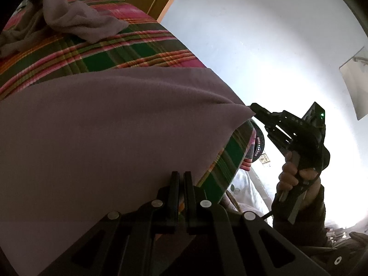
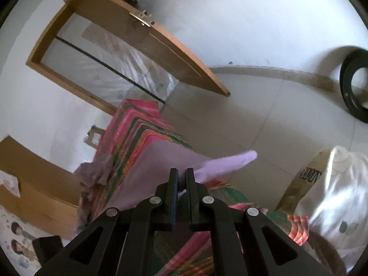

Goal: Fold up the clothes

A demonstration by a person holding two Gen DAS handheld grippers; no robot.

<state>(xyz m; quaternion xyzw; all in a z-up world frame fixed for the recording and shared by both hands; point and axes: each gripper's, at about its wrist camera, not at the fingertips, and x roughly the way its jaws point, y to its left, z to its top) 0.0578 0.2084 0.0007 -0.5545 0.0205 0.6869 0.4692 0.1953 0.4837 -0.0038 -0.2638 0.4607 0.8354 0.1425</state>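
1. Crumpled garment (image 1: 69,20) heaped far left on the plaid bed cover (image 1: 128,48).
2. Left claw (image 1: 181,179) pinched narrow on the mauve cloth (image 1: 103,124), spread flat mid-bed.
3. Right claw (image 1: 254,110) clamped on its far corner; mid-fold, probably: next, carrying both edges across evenly.

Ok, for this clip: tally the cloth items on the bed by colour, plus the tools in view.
Mauve garments: 2, the flat mauve garment held by both tools, and the crumpled mauve garment behind it
Plaid bedcover: 1
Tools: 2, left tool and right tool
Total: 5
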